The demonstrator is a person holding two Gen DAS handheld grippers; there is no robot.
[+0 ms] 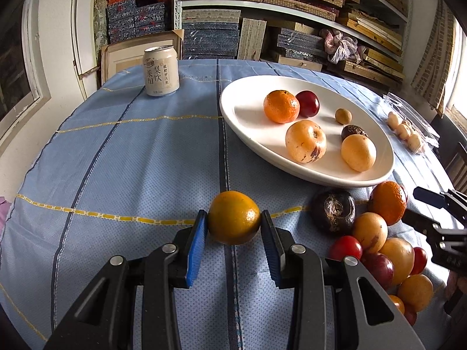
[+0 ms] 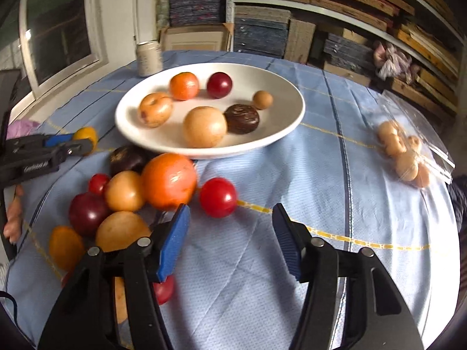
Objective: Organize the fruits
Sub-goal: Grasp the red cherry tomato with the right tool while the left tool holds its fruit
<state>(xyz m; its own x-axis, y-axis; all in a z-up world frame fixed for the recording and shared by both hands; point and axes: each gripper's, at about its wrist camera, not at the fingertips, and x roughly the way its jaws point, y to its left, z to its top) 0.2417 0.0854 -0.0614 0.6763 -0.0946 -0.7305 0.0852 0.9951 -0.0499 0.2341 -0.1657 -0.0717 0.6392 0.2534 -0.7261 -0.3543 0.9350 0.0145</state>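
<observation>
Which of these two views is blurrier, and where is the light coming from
Right wrist view is softer, with the fruit pile and can smeared; left wrist view is crisp, the can's print readable. Daylight enters by the window; the plate shows sunlit patches.

The white drink can (image 1: 160, 71), standing on the desk (image 1: 116, 160) far ahead and left of the left hand-held gripper (image 1: 233, 227), carries large Chinese characters, among them 梨饮, with a column of smaller characters beside them and a tiny volume line near its base, too small to read. In the right wrist view, the left hand-held gripper's black body bears white lettering, blurred beyond reading.
</observation>
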